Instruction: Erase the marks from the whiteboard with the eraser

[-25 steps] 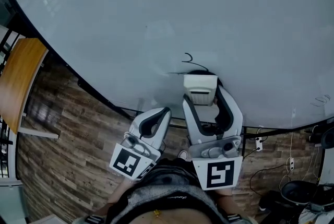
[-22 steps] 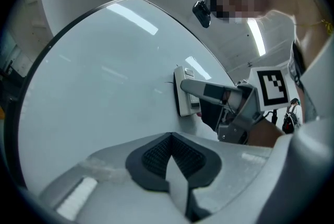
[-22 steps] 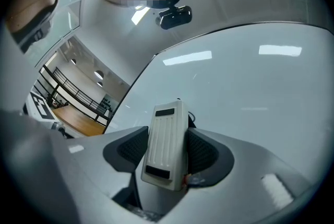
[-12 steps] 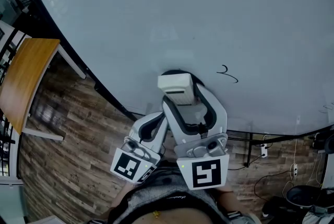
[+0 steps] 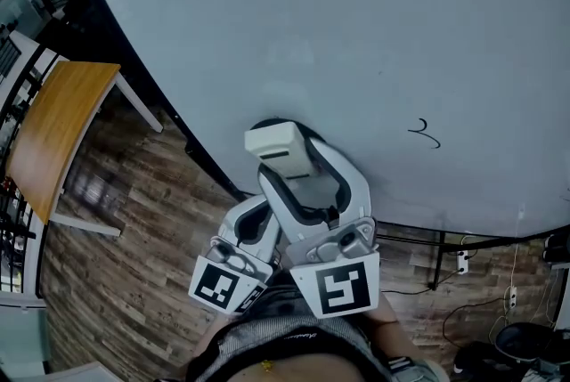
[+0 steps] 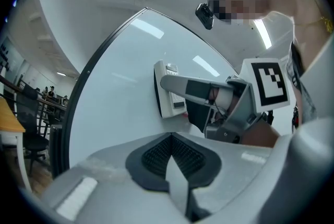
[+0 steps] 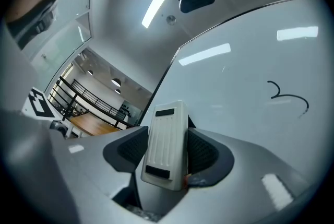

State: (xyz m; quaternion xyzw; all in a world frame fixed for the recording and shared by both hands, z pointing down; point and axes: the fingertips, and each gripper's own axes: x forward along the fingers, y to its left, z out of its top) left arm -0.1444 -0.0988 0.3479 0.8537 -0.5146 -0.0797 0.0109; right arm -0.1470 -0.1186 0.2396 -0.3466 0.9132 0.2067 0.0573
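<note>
One eraser (image 5: 278, 141) in right hand-held gripper (image 5: 287, 156); one mark (image 5: 425, 134) on whiteboard (image 5: 356, 33).

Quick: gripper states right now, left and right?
Left gripper: shut, nothing between the jaws.
Right gripper: shut on the eraser.

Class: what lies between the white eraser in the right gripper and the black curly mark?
Nothing but bare glossy whiteboard lies between the white plastic eraser and the black curly marker mark, as the head view and the right gripper view show.
</note>
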